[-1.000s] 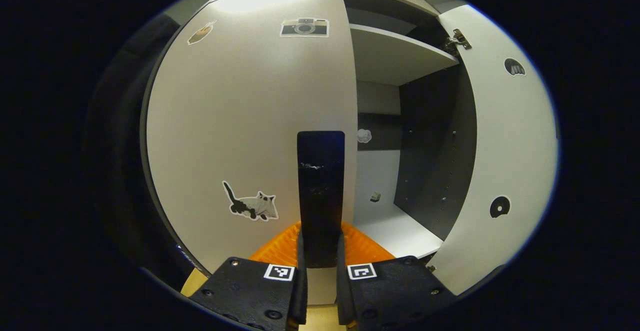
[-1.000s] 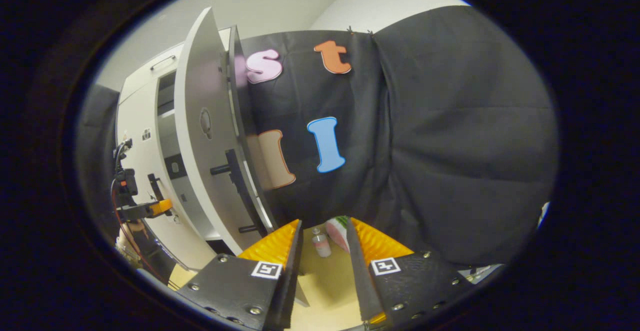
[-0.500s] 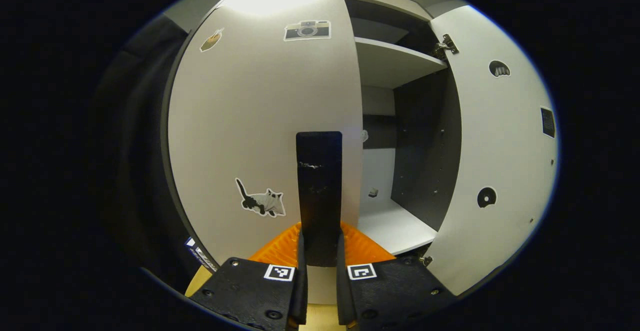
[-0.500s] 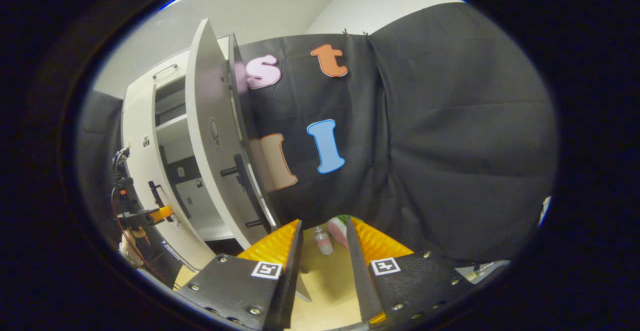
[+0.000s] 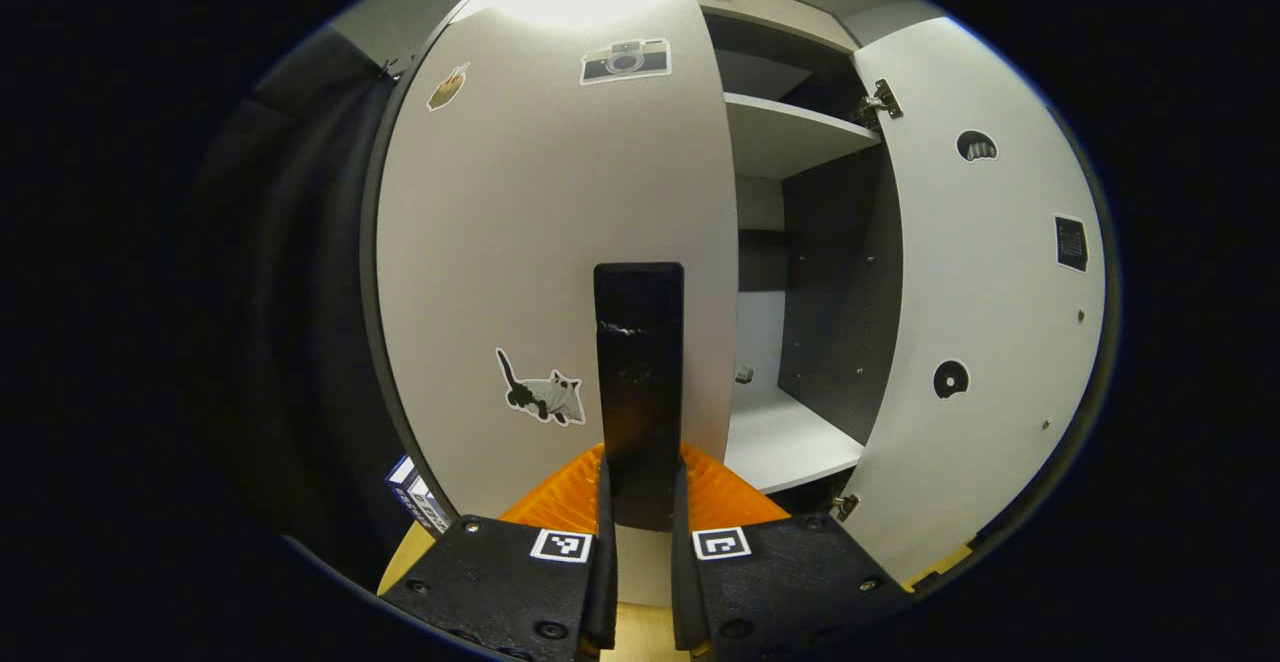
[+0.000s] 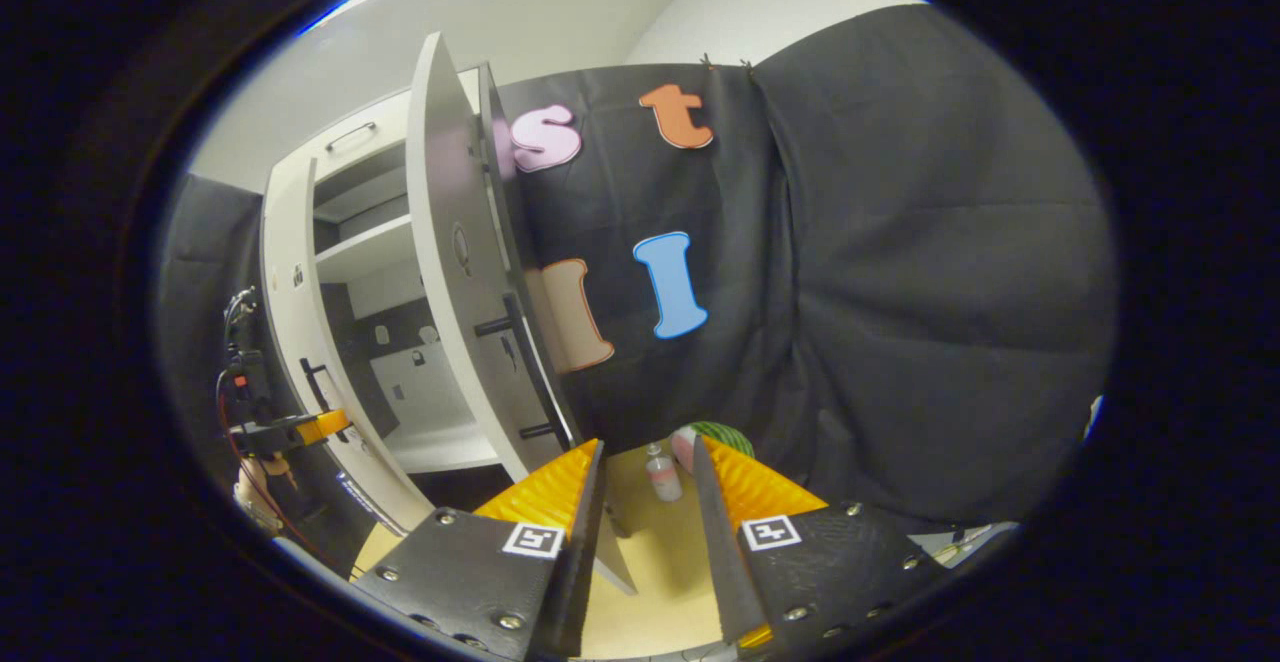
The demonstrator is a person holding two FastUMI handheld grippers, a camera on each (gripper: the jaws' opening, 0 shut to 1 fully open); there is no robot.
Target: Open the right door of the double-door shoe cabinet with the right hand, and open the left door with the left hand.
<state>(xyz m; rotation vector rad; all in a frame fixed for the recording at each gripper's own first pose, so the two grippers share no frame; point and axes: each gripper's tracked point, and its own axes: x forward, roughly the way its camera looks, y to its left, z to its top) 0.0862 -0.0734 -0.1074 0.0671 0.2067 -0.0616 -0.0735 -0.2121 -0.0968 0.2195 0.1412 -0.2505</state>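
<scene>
In the left gripper view, my left gripper (image 5: 640, 487) is shut on the black vertical handle (image 5: 638, 372) of the white left door (image 5: 520, 242), which carries camera and cat stickers and stands partly open. The right door (image 5: 985, 322) is swung wide, showing its inner face and hinge. Between them I see a shelf (image 5: 795, 132) and the cabinet floor (image 5: 790, 442). In the right gripper view, my right gripper (image 6: 645, 462) is open and holds nothing, a little off from the right door (image 6: 455, 302) and its black handle (image 6: 530, 372). The left gripper (image 6: 300, 427) shows far left at the left door (image 6: 295, 342).
A small bottle (image 6: 662, 477) and a green striped round thing (image 6: 715, 437) stand on the yellowish floor by the black cloth wall, beyond my right fingers. A blue and white box (image 5: 415, 497) sits low beside the left door. A hand (image 6: 255, 502) holds the left gripper.
The left door has swung further open with my left gripper on its handle. The right gripper has stayed open and drifted, so more of the cabinet's inside shows.
</scene>
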